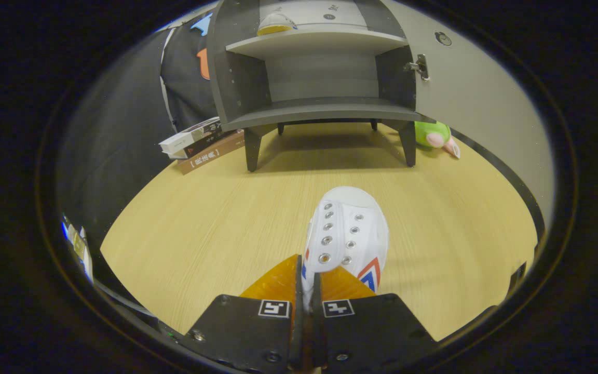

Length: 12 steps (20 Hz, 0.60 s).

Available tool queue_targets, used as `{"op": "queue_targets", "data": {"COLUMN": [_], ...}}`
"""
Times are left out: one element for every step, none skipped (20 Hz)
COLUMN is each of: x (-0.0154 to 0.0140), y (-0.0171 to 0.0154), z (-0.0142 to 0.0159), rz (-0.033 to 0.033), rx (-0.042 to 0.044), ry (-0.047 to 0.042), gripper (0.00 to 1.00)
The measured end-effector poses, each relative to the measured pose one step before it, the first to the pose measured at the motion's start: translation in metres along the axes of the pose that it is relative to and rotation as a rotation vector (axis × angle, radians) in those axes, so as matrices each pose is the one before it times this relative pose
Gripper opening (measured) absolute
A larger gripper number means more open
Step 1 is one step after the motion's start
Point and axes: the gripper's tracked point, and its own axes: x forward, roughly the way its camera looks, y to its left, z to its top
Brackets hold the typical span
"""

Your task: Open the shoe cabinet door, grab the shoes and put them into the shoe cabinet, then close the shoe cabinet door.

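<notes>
A white sneaker [348,234] with metal eyelets and a red-and-blue stripe points away from me, toe toward the cabinet. My gripper [307,283] is shut on the shoe's rim, its orange fingers [278,283] pinching the thin edge near the tongue. The shoe hangs just above the wooden table [200,228]. Beyond it stands the dark grey shoe cabinet [325,78] on short legs, its door [478,104] swung open to the right. Its lower shelf [325,109] is bare. On the upper shelf sits another shoe [275,23] with a yellow sole.
A stack of books [200,143] lies left of the cabinet's front leg. A green and pink plush toy [436,136] rests at the foot of the open door. The door's metal hinge [419,66] sticks out at the cabinet's right side.
</notes>
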Motion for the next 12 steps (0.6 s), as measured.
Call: {"op": "queue_targets", "data": {"x": [-0.00375, -0.0033, -0.00314, -0.0029, -0.00729, -0.00802, -0.0078, -0.00722, -0.00841, -0.00859, -0.00809, -0.00855], "y": [0.00004, -0.00029, -0.00334, -0.00622, -0.00258, -0.00113, -0.00147, 0.00119, 0.00183, 0.00323, 0.00203, 0.00056], "z": [0.00419, 0.0037, 0.00785, 0.00752, 0.00801, 0.00926, 0.01325, 0.01462, 0.01639, 0.0169, 0.01928, 0.02171], "rz": [0.00423, -0.00055, -0.00686, -0.00435, 0.0029, -0.00797, -0.00892, -0.00102, 0.00312, 0.00567, -0.00046, -0.00301], "rx": [0.0129, 0.00843, -0.00266, -0.0087, 0.00002, -0.00977, -0.01033, -0.0066, -0.00281, -0.00436, -0.01554, -0.01952], "ry": [-0.00171, -0.00307, -0.01089, -0.00698, -0.00732, -0.01343, -0.02494, -0.02193, -0.0185, -0.01955, -0.0195, -0.02375], "gripper": [0.08, 0.07, 0.06, 0.07, 0.06, 0.06, 0.06, 0.06, 0.06, 0.06, 0.07, 0.06]}}
